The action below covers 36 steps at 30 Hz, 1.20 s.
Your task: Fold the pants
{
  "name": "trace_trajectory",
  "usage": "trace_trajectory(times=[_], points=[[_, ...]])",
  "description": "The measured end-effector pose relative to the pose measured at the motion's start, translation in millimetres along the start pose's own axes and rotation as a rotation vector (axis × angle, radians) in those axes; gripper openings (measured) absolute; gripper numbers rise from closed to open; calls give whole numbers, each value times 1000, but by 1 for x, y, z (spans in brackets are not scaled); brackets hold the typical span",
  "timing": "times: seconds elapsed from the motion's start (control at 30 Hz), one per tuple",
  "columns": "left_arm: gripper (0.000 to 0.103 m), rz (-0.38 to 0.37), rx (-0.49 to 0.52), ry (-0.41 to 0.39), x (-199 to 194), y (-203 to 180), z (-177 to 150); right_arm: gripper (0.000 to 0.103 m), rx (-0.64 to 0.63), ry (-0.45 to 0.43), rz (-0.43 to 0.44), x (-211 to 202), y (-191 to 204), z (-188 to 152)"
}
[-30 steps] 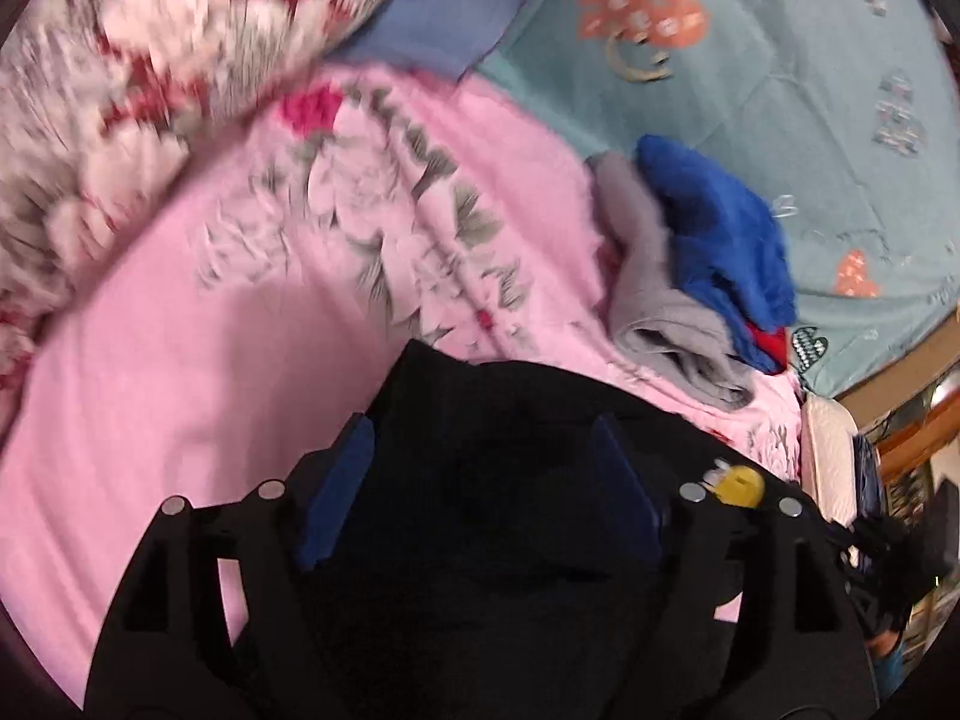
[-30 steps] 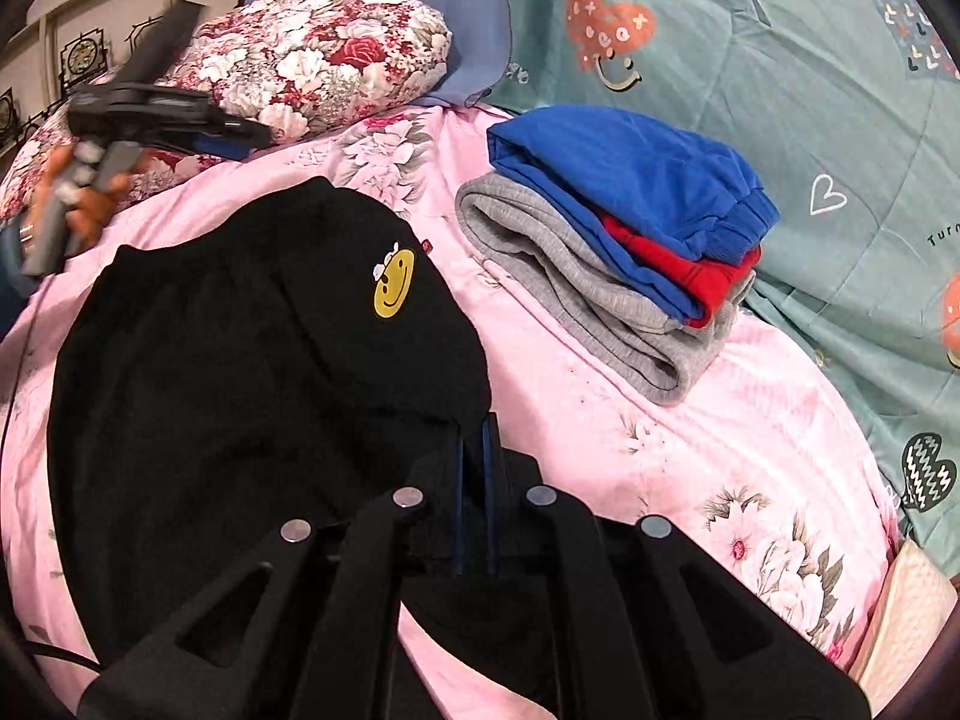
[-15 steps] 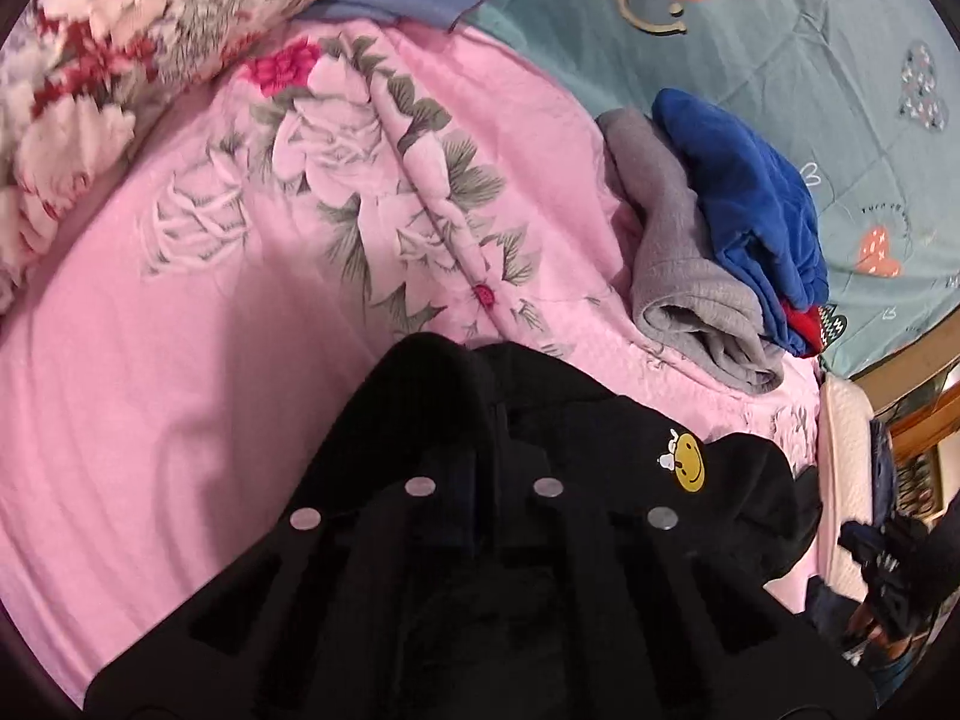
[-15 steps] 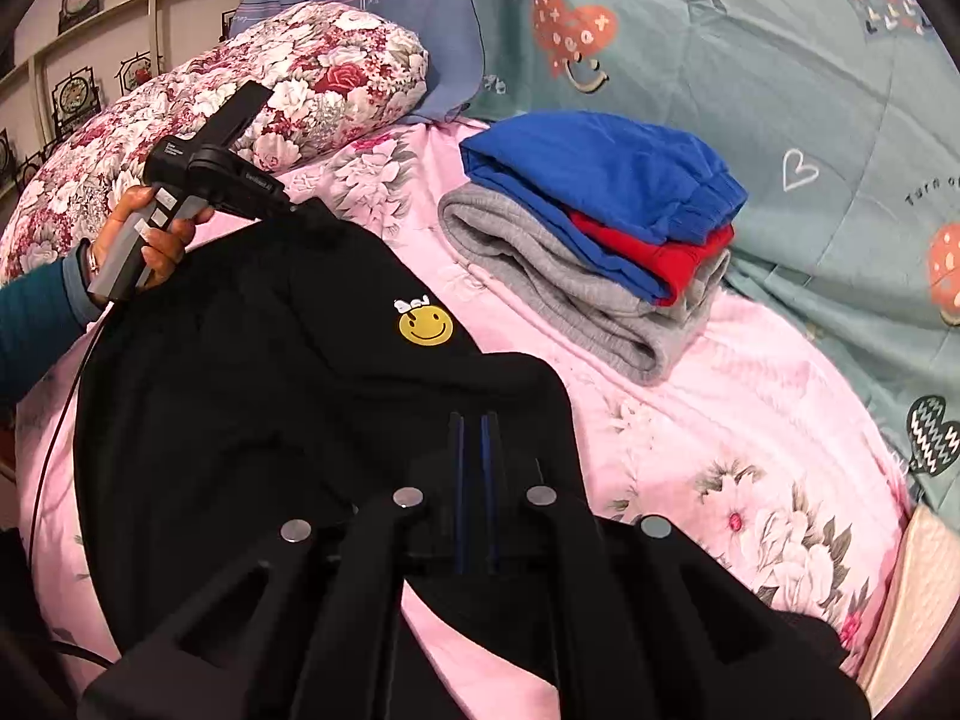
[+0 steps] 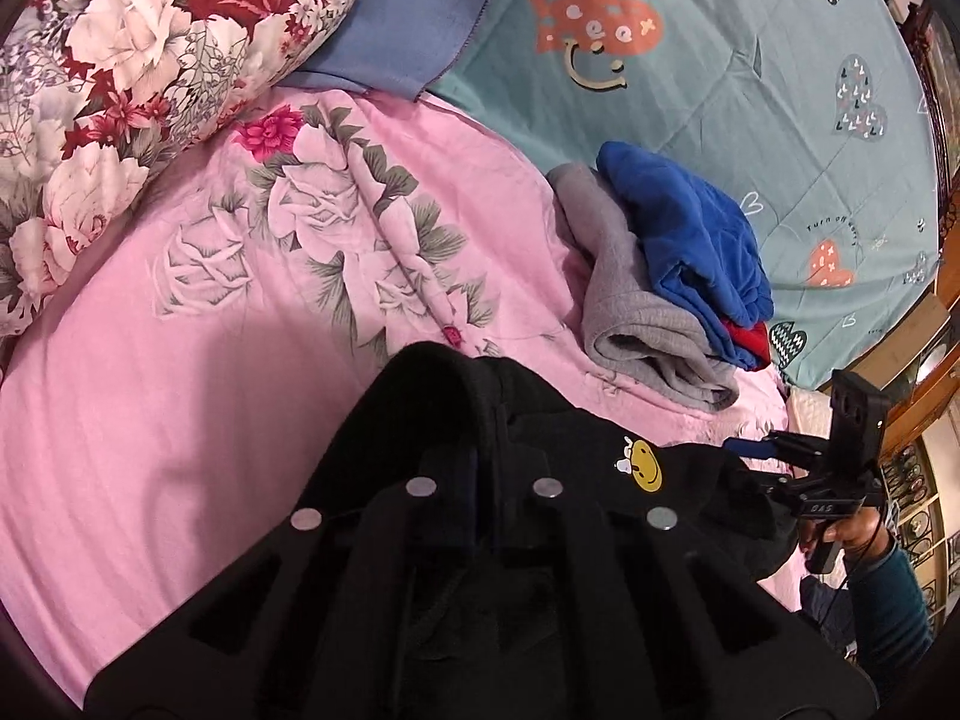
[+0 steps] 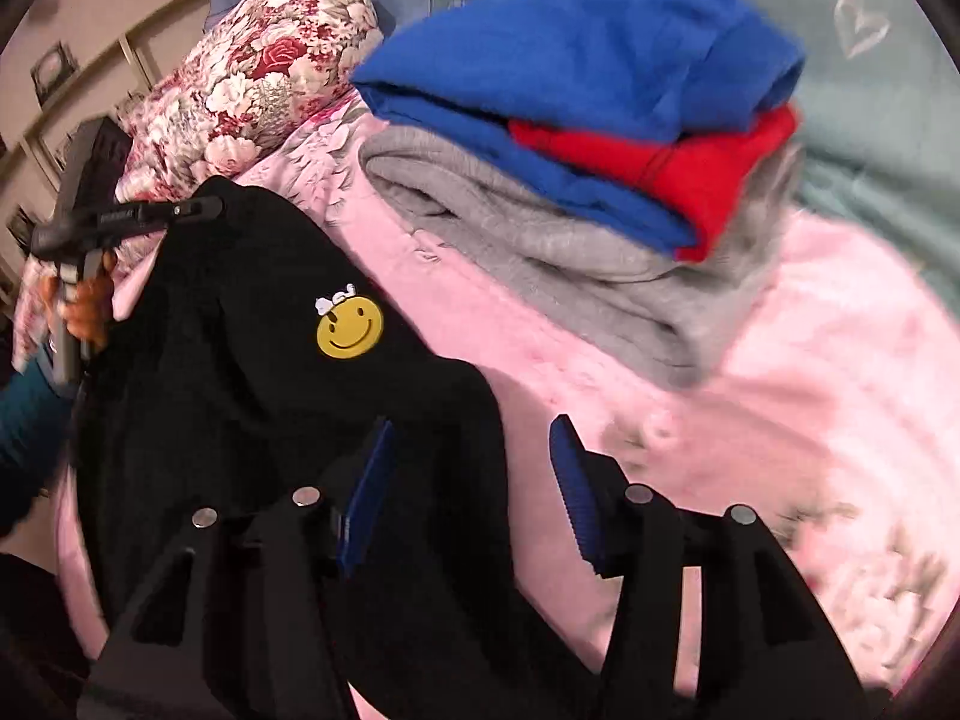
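Red garment [image 6: 708, 174] (right wrist view)

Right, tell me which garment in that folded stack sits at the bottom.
The grey garment. It lies directly on the pink sheet, with the red one and the blue one piled on top.

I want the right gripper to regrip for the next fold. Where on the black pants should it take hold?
Probably the free corner of the black pants lying between the open pads of the right gripper. Come from above and the near side: that edge lies flat on the pink sheet, while the left gripper pinches the far corner.
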<state>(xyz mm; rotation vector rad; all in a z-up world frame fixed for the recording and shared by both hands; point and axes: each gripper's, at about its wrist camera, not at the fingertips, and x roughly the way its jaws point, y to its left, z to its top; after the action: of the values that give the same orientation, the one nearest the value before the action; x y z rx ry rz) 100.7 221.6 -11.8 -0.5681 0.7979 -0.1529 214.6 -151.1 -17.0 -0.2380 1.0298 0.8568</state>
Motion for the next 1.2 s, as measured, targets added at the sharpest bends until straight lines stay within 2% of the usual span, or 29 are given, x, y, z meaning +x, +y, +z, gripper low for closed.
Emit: trace_trajectory(times=[0.07, 0.1, 0.13, 0.23, 0.43, 0.53, 0.63, 0.67, 0.7, 0.77, 0.83, 0.93, 1.07, 1.13, 1.2], points=[[3, 4, -9, 1, 0, 2, 0, 46, 7, 4, 14, 10, 3, 2], [3, 7, -12, -5, -2, 2, 0, 26, -11, 17, 7, 15, 8, 3], [3, 6, -12, -10, -4, 2, 0, 13, -24, 27, -6, 17, 11, 2], [3, -10, -6, -44, -21, 0, -2, 5, -55, 7, -53, 6, 25, -2], [3, -51, 50, -143, -86, -6, -15, 4, -119, -189, -129, -83, 72, -18], [4, -56, 112, -169, -126, -6, -46, 4, -201, -243, -160, -115, 117, -45], [10, -7, 161, -147, -152, 0, -88, 4, -274, -267, -153, -128, 163, -83], [23, 12, 166, -135, -156, 4, -99, 4, -292, -258, -132, -127, 183, -102], [48, 37, 168, -125, -162, 12, -115, 4, -314, -243, -107, -122, 197, -115], [72, 72, 123, -132, -174, 31, -140, 4, -358, -190, -62, -101, 224, -151], [72, 40, 40, -119, -186, 52, -161, 4, -370, -111, -14, -72, 240, -179], [76, -11, -47, -108, -196, 61, -172, 4, -359, -7, 8, -34, 244, -206], [84, -82, -81, -61, -186, 44, -163, 4, -328, -21, 26, -35, 243, -206], [86, -123, -104, -13, -170, 35, -158, 4, -315, -32, 29, -40, 242, -204], [87, -129, -130, 35, -153, 32, -156, 4, -313, -38, 26, -43, 241, -204]])
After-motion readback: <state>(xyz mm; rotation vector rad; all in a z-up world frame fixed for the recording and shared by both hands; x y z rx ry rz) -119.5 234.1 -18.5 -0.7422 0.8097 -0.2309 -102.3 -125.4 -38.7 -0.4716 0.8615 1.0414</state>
